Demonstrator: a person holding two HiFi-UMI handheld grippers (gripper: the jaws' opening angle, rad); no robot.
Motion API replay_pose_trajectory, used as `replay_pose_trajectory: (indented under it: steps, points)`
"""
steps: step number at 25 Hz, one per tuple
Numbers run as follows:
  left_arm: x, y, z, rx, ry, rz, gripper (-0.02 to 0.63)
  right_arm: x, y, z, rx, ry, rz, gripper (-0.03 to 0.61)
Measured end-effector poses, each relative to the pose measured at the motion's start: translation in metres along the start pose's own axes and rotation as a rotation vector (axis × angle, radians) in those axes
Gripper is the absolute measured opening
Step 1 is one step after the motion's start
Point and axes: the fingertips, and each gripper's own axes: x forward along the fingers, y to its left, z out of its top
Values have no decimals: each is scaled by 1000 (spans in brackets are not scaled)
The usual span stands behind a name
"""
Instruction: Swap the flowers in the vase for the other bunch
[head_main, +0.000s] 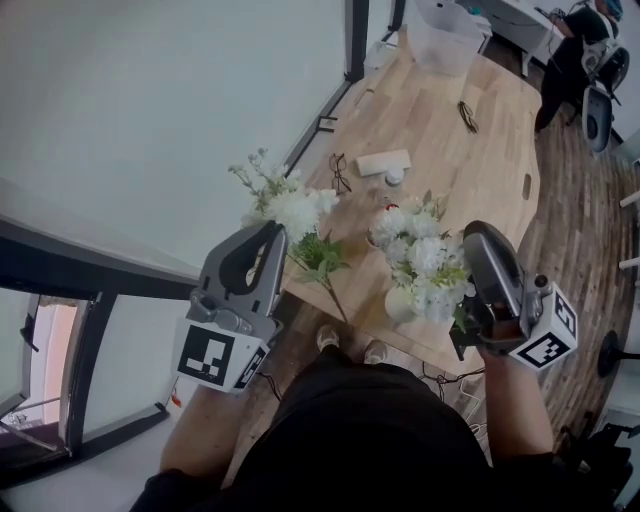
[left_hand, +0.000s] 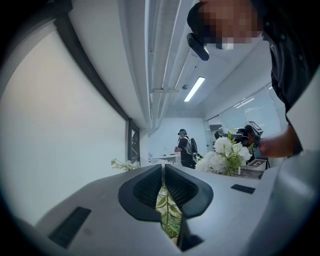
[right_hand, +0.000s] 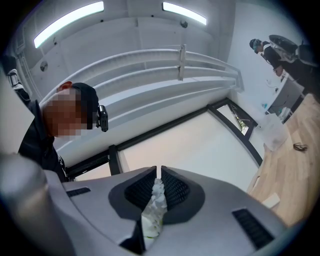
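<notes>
In the head view my left gripper (head_main: 279, 236) is shut on the thin green stem of a loose bunch (head_main: 292, 208) of white blooms and small sprigs, held over the table's left edge. The left gripper view shows green leaves (left_hand: 167, 212) pinched between its pads. My right gripper (head_main: 468, 242) sits against a fuller bunch of white flowers (head_main: 424, 262). In the right gripper view its pads are closed on a pale white-green piece (right_hand: 154, 202) of that bunch. A rounded white vase (head_main: 399, 304) shows under these flowers near the table's front edge. Whether the stems stand in it I cannot tell.
The long wooden table (head_main: 500, 170) carries glasses (head_main: 340, 173), a white box (head_main: 384, 161), a small dark item (head_main: 467, 115) and a clear tub (head_main: 446, 36) at the far end. A white wall runs along the left. A person (head_main: 573, 52) stands beyond the table.
</notes>
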Motion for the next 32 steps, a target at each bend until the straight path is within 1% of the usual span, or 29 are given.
replay_pose_trajectory:
  steps: [5, 10, 16, 20, 28, 32]
  points:
    - [-8, 9, -5, -12, 10, 29, 25, 9, -2, -7, 12, 14, 14, 48]
    - [-20, 22, -8, -25, 9, 56, 25, 27, 7, -14, 6, 30, 37, 48]
    - [-26, 29, -10, -33, 3, 81, 25, 39, 15, -15, 16, 43, 73, 48]
    - [-31, 34, -12, -40, 2, 97, 25, 39, 18, -16, 36, 43, 80, 48]
    - [-26, 38, -10, -48, -17, 98, 25, 42, 19, -6, 17, 37, 80, 48]
    - [-26, 39, -9, -48, -24, 92, 25, 42, 20, -8, 33, 29, 79, 48]
